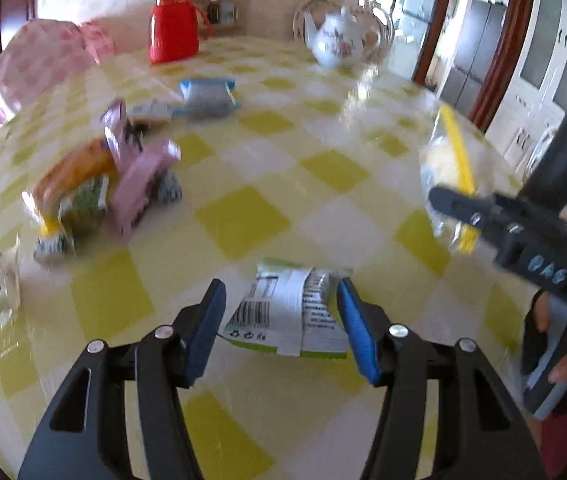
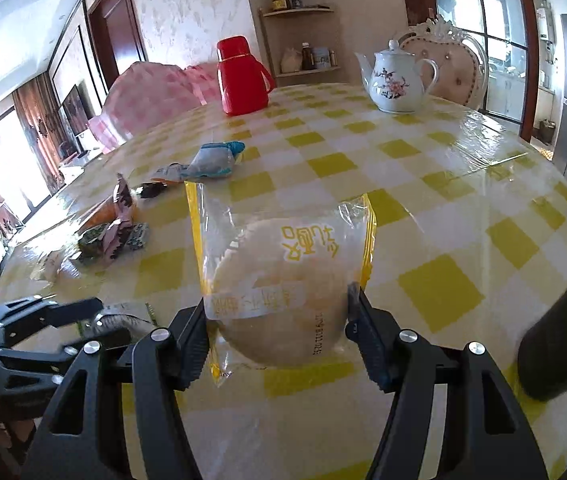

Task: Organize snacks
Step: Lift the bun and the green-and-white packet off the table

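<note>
Yellow-lettered clear bun bag (image 2: 283,276) clamped in right claw (image 2: 279,336); barcoded green-edged packet (image 1: 287,312) gripped in left claw (image 1: 281,320)

Both views are bright with daylight. In the right wrist view the window (image 2: 7,168) at nine o'clock is blown out white, and the glossy desk (image 2: 483,152) carries glare streaks toward two o'clock. The left wrist view is smeared by motion blur: the snack pile (image 1: 95,184) at nine o'clock and the teapot (image 1: 339,40) at twelve look soft. Fisheye bending curves the edges, with dark vignette in every corner.
</note>
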A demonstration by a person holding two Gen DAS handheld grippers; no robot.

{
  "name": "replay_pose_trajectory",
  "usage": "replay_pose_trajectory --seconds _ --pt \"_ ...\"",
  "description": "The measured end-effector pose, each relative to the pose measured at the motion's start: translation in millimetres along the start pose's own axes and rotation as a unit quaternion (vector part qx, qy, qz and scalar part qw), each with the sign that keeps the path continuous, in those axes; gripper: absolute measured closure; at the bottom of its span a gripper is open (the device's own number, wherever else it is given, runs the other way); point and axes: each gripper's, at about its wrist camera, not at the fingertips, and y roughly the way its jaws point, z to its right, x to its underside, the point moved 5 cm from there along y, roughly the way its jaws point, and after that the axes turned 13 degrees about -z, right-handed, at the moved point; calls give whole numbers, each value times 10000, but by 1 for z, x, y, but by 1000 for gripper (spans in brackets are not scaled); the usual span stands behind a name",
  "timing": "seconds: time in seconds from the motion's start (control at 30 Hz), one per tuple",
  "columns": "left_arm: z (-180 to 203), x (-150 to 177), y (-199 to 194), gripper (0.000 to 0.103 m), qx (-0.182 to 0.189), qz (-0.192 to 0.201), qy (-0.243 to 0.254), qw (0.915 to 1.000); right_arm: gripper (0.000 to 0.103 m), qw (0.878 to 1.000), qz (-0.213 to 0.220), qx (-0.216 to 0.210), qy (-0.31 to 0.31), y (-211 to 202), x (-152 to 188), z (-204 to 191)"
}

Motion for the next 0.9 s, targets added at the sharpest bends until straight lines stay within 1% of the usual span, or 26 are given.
replay_pose_trajectory --seconds 0.03,0.1,0.13,0.2,0.23,0.27,0.3,0.33,0.37,0.53,0.67,0.9 --pt "0 1 3 42 -47 -39 19 10000 41 10000 -9 -42 -7 -1 4 -3" --pt "-2 -1 7 23 -173 -108 43 9998 41 9999 -47 -102 -48 -2 12 -9" --pt "-2 -4 10 23 -289 -146 81 9994 41 9999 -60 -121 -76 -3 16 -12" --pt "-2 -7 16 23 -356 -237 106 9990 41 9998 -52 -181 -95 -5 21 -16" --pt "0 -5 21 23 -345 -348 160 9987 41 9997 -16 -233 -81 -8 24 -17" --pt "4 -2 22 26 -480 -314 309 9979 41 9996 4 -261 -67 -10 25 -18" --pt "8 1 19 48 -392 -272 392 9981 41 9996 9 -286 -49 -11 28 -18" --pt "9 2 16 62 -346 -268 386 9983 41 9995 -2 -310 -23 -13 31 -19" --pt "8 4 13 66 -271 -281 308 9988 41 9994 -7 -338 0 -15 34 -19" --pt "0 21 -2 67 -305 10 -42 9995 41 9988 3 -483 -30 -28 50 -26" --pt "-2 34 -24 67 -452 225 -205 9985 41 9984 -79 -532 -146 -33 62 -38" --pt "-12 65 -48 66 -687 250 -349 9967 41 9963 -151 -664 -519 -44 78 -72"
